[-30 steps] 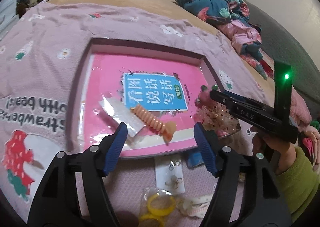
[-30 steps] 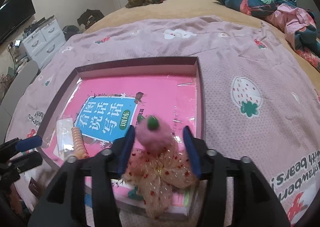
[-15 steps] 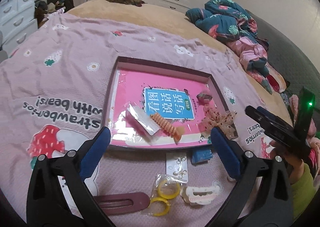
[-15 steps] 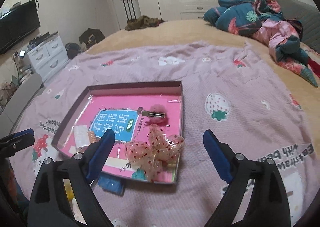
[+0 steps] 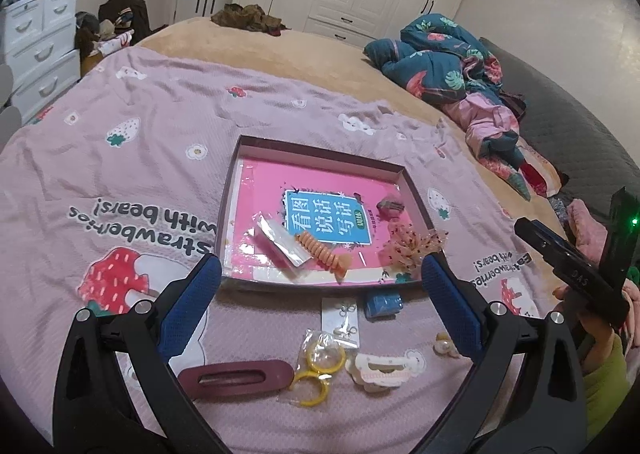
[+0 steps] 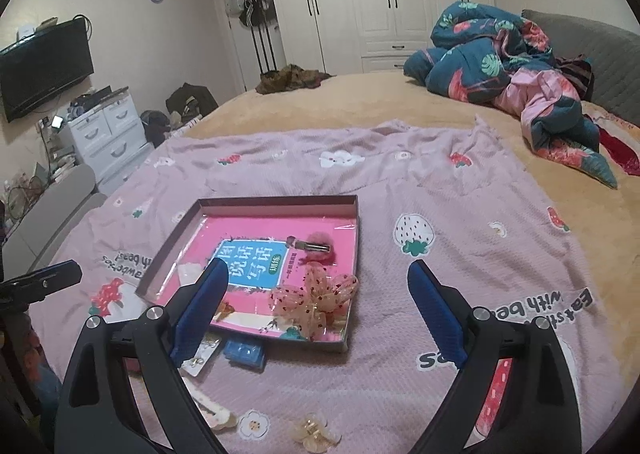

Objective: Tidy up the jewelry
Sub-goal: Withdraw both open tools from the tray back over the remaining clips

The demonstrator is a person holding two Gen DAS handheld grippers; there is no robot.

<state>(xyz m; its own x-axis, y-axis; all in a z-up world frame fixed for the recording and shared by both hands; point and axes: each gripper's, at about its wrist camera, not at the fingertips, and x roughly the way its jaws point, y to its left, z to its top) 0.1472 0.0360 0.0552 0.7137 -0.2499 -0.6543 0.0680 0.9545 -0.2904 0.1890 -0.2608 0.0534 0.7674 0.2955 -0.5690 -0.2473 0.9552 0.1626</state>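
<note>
A shallow box (image 5: 239, 158) with a pink book inside lies on the purple blanket; it also shows in the right wrist view (image 6: 280, 201). In it lie an orange spiral hair tie (image 5: 322, 252), a clear packet (image 5: 280, 244), a pink fuzzy clip (image 5: 390, 207) (image 6: 318, 247) and a sheer dotted bow (image 5: 412, 248) (image 6: 316, 300). In front of the box lie an earring card (image 5: 340, 318), a blue item (image 5: 383, 304), yellow rings in a bag (image 5: 316, 370), a maroon clip (image 5: 234, 378), a white clip (image 5: 384, 368) and a pearl clip (image 5: 444, 342). My left gripper (image 5: 320, 302) is open and empty above these. My right gripper (image 6: 320, 310) is open and empty, near the box.
A rumpled teal and pink quilt (image 6: 520, 66) lies at the bed's far right. White drawers (image 6: 108, 134) and a TV (image 6: 44, 68) stand left. White wardrobes (image 6: 380, 2) fill the back wall. A small amber claw clip (image 6: 314, 428) lies near me.
Both grippers have opened wide and pulled back and up from the box. The right gripper let go of the pink fuzzy clip, which now lies in the box beside the bow.
</note>
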